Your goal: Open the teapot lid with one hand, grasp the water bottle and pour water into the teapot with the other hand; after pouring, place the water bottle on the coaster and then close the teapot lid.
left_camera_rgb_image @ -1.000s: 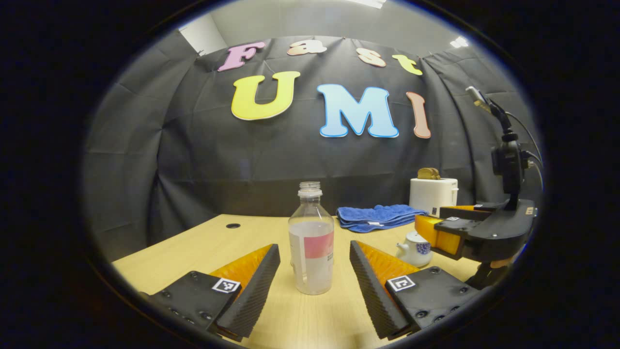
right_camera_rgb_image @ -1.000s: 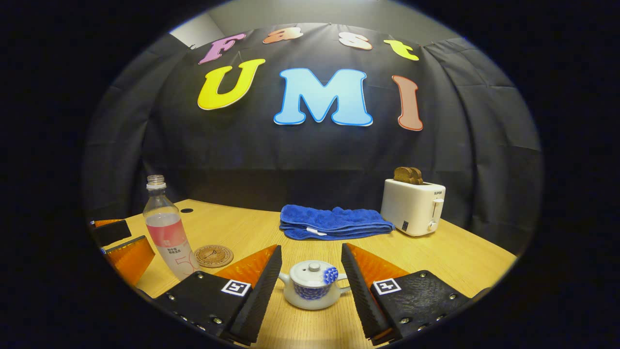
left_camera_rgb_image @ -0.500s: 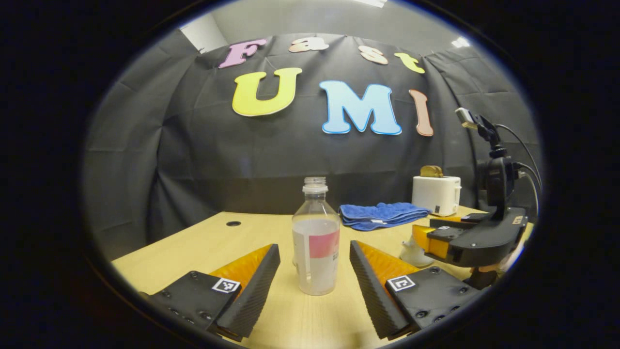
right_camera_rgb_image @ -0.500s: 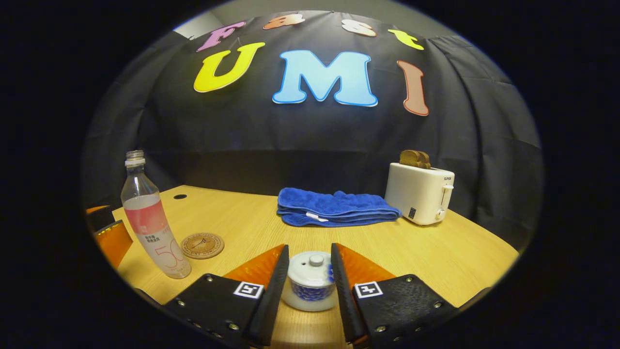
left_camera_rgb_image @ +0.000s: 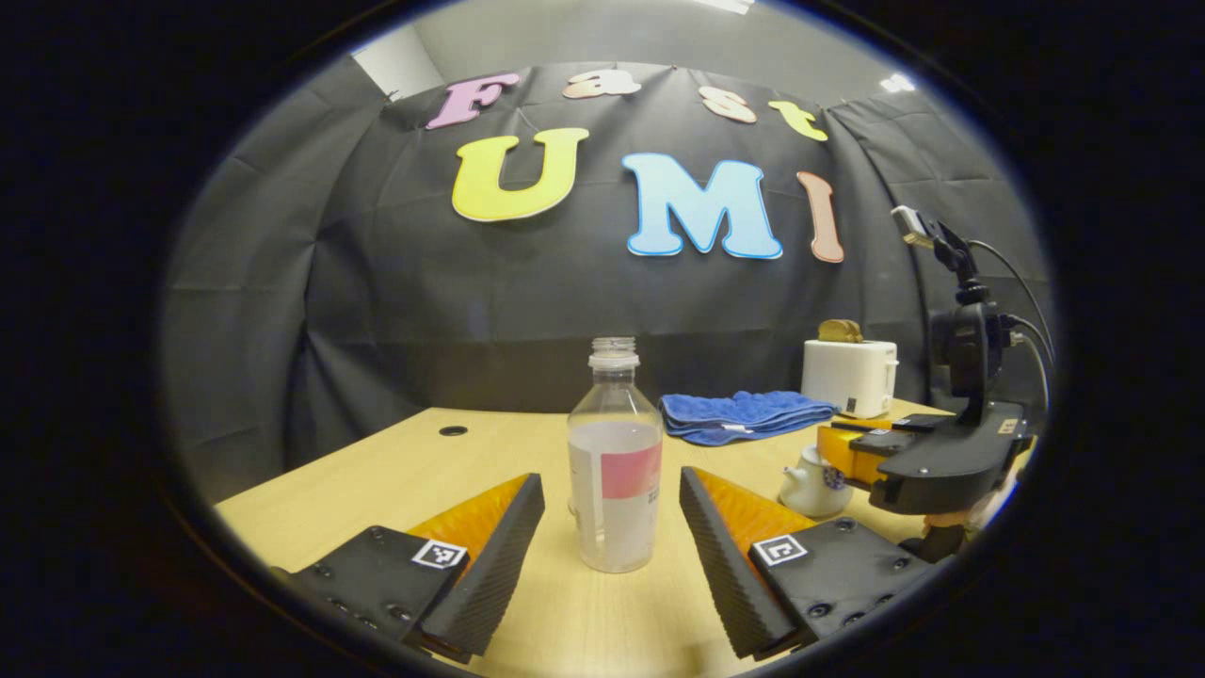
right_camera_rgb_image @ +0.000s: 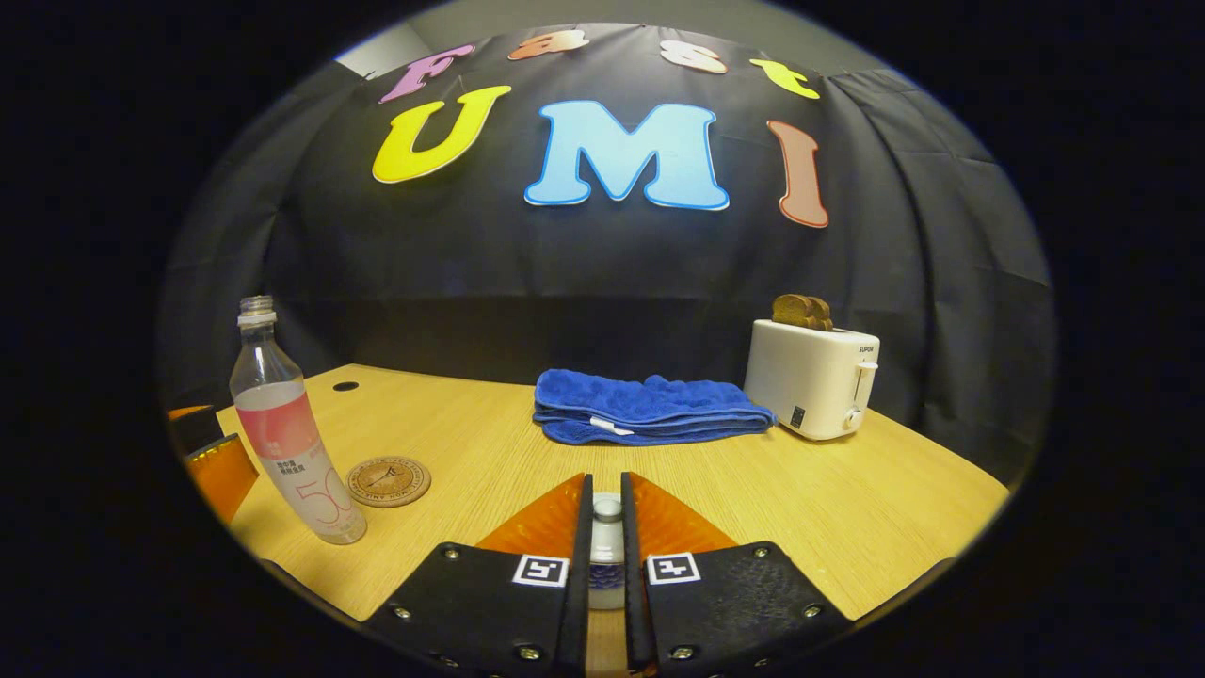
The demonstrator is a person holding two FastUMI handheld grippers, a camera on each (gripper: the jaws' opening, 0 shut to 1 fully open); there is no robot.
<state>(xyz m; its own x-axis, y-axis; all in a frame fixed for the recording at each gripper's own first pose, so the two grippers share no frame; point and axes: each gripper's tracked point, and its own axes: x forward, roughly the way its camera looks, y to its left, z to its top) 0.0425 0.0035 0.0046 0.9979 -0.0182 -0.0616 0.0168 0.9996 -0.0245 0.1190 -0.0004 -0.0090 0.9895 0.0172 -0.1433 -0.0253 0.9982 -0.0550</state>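
My right gripper (right_camera_rgb_image: 602,513) sits at the bottom centre of the right gripper view with its fingers drawn nearly together around the small knob of the teapot lid (right_camera_rgb_image: 607,509). Both fingers look to be pressing on the knob, so I judge the lid is gripped, though the contact itself is partly hidden between them. The teapot (left_camera_rgb_image: 811,480) shows at the lower right of the left gripper view, standing on the table (right_camera_rgb_image: 847,508) under the right gripper.

My left gripper (left_camera_rgb_image: 612,504) has its fingers spread wide at the bottom of its view, one on each side of the water bottle (left_camera_rgb_image: 615,461) and not touching it. The bottle stands upright, uncapped and about half full. In the right gripper view the coaster (right_camera_rgb_image: 388,481) lies just beside the bottle, at lower left, with a blue towel (right_camera_rgb_image: 650,407) and a toaster (right_camera_rgb_image: 814,377) farther back.

To do this step well, I would lift the lid straight up, slowly, so the pot does not tip or drag, and carry it clear to the side. Then I would close the left fingers on the bottle's middle, squarely and gently, since thin plastic may buckle and spill.
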